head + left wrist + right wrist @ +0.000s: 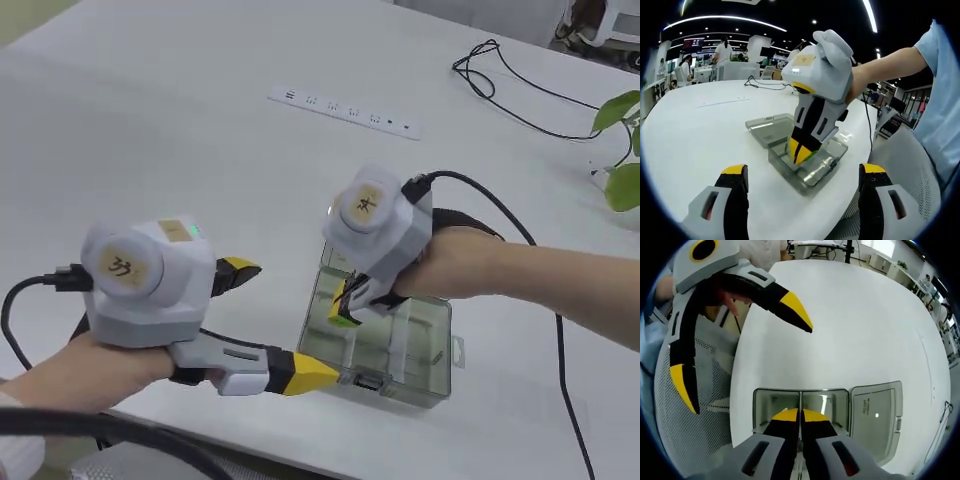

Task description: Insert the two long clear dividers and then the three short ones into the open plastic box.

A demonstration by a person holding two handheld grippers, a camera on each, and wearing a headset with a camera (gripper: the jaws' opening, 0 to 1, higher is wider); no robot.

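Right gripper (pixel 345 312) tipped down into the open plastic box (pixel 425 385); left gripper (pixel 275 318) held level just beside the box's near corner.
Two grippers and one box, on the white worktop (pixel 150 120). The right fingers are clenched on the top edge of a thin clear divider (pixel 800 401) standing across the box. The left fingers are released and hold nothing. Other partitions blur through the box walls and cannot be counted. The lid (pixel 875 412) lies open alongside the box.

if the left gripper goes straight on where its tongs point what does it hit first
Probably the near wall of the open plastic box, with the right gripper reaching into it just behind; depth is unclear in this fisheye view.
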